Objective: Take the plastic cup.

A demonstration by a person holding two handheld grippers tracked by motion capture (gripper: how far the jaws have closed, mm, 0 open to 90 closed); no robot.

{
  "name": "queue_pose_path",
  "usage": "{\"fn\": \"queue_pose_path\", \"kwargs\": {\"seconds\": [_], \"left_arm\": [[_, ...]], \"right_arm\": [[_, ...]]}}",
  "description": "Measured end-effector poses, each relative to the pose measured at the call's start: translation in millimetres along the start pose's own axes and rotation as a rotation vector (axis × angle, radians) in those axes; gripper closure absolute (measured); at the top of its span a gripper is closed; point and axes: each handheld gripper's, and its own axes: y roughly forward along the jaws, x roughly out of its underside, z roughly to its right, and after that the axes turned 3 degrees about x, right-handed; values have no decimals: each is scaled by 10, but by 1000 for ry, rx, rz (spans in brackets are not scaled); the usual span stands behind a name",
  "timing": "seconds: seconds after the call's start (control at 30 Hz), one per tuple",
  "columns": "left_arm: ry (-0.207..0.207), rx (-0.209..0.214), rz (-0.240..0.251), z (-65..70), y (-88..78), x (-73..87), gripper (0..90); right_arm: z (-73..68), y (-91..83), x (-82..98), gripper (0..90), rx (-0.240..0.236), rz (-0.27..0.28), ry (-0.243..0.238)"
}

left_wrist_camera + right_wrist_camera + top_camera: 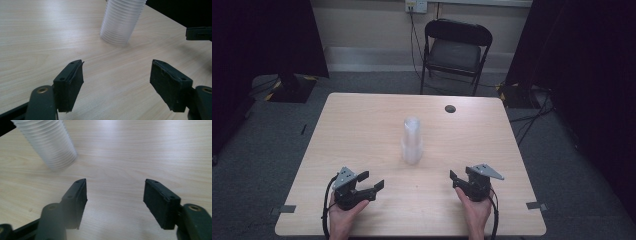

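Centrally, stack of clear cups [412, 140] upright on table [362, 125], left gripper [373, 181] and right gripper [455, 180] both spread wide, empty, near front edge.

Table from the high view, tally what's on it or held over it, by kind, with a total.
Stack of clear plastic cups: 1
Handheld grippers: 2, left gripper and right gripper, both open
Total: 3

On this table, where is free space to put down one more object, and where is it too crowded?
The stack of clear cups stands alone mid-table. Bare wood lies on its left and right out to the table edges, and behind it, apart from the dark round hole. The near edge is tighter: the left gripper and right gripper rest there, a bare gap between them.
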Motion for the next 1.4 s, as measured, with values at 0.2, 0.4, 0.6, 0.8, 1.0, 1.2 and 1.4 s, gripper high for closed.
{"fn": "queue_pose_path", "kwargs": {"seconds": [0.2,0.4,0.6,0.8,1.0,1.2,1.4], "left_arm": [[-7,-5,16,-7,0,-62,198],[9,11,20,19,32,-161,185],[21,20,23,45,61,-235,211],[38,53,11,65,102,-330,204],[52,58,29,53,184,-444,192],[79,77,49,80,271,-644,224],[104,78,39,157,409,-798,212]], "right_arm": [[-46,-71,30,370,-19,20,-12],[-77,-100,55,362,-31,22,-24],[-111,-105,91,327,-42,14,-42],[-164,-153,135,308,-67,15,-50],[-197,-156,94,304,-76,24,-61],[-256,-166,80,304,-93,32,-76],[-260,-182,98,306,-98,27,-82]]}}
